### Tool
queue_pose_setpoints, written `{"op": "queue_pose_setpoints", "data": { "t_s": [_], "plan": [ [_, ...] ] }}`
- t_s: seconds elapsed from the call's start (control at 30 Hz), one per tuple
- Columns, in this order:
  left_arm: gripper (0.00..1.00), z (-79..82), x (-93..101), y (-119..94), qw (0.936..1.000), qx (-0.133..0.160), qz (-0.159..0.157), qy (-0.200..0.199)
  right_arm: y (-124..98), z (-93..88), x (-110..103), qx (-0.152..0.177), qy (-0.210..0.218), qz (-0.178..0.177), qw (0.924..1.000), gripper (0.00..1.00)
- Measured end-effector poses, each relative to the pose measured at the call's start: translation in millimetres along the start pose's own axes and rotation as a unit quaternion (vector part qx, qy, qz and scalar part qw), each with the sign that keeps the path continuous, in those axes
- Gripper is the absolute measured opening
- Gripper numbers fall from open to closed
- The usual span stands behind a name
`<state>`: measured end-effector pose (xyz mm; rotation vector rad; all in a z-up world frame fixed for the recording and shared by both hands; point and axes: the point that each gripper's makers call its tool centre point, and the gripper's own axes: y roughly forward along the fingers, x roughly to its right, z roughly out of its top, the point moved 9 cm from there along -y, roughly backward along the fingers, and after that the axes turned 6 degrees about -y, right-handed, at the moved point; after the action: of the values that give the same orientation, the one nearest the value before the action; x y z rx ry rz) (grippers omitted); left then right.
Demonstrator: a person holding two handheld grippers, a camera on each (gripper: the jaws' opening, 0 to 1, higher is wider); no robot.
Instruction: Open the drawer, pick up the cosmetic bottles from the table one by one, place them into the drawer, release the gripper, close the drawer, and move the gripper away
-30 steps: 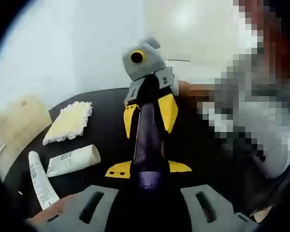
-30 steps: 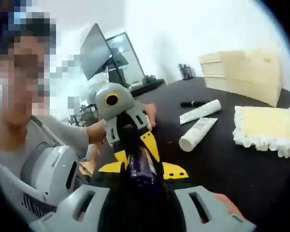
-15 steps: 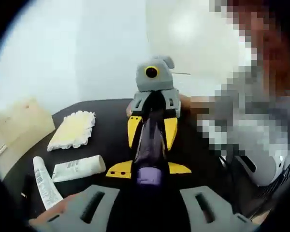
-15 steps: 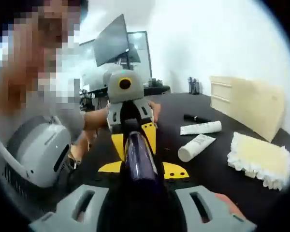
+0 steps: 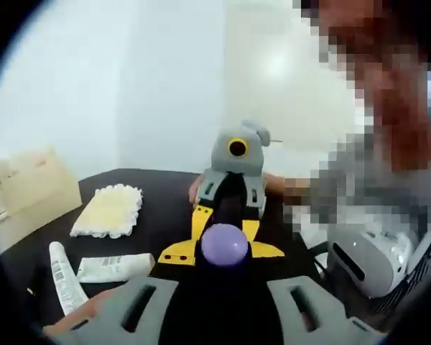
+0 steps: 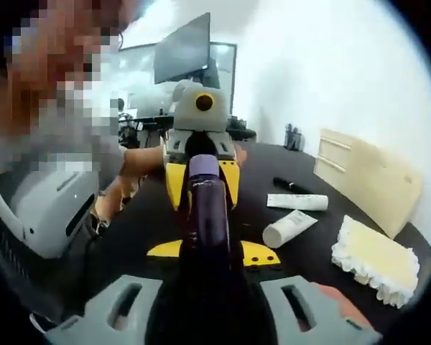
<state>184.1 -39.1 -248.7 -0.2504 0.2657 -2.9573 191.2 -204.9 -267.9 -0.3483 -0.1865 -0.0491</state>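
Observation:
A dark purple cosmetic bottle (image 6: 207, 215) with a pale purple cap (image 5: 224, 244) hangs in the air between my two grippers, which face each other. My left gripper (image 5: 223, 251) is shut on the cap end, which points at its camera. My right gripper (image 6: 212, 251) is shut on the other end, and the bottle runs away from it to the left gripper (image 6: 201, 180). The right gripper (image 5: 228, 219) appears behind the cap, with its yellow jaws around the bottle. Two white tubes (image 5: 111, 267) (image 5: 59, 277) lie on the black table (image 5: 165, 201).
A pale wooden drawer unit (image 6: 366, 180) stands at the table's far side. Near it lie a frilled yellow cloth (image 6: 373, 259), the tubes (image 6: 289, 228) (image 6: 298, 202) and a black pen-like item (image 6: 291, 185). A person holds the grippers. A white-grey device (image 6: 47, 208) sits beside them.
Both cameras have tilted. In the left gripper view the bottle has gone from lengthwise to cap-on. In the right gripper view it now looks longer. Both grips stay as before.

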Motion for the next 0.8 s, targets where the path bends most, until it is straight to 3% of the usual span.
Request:
{"op": "queue_pose_setpoints", "data": {
  "t_s": [0.33,0.47,0.6,0.8],
  "plan": [
    [0.19,5.0,4.7,3.2,0.9991,0.037,-0.013,-0.014,25.4,5.0,-6.5,0.046,0.004,-0.006,0.9989,0.30],
    [0.19,6.5,3.6,3.9,0.9987,0.048,-0.009,-0.017,31.2,5.4,-8.2,0.056,0.020,-0.009,0.9982,0.25],
    [0.19,6.3,1.6,3.9,0.9986,0.052,-0.005,-0.012,31.2,6.4,-5.9,0.051,0.037,-0.012,0.9979,0.22],
    [0.20,10.1,-0.3,2.3,0.9967,0.079,-0.008,-0.018,27.4,11.0,-4.3,0.070,0.061,-0.008,0.9956,0.22]
  ]
}}
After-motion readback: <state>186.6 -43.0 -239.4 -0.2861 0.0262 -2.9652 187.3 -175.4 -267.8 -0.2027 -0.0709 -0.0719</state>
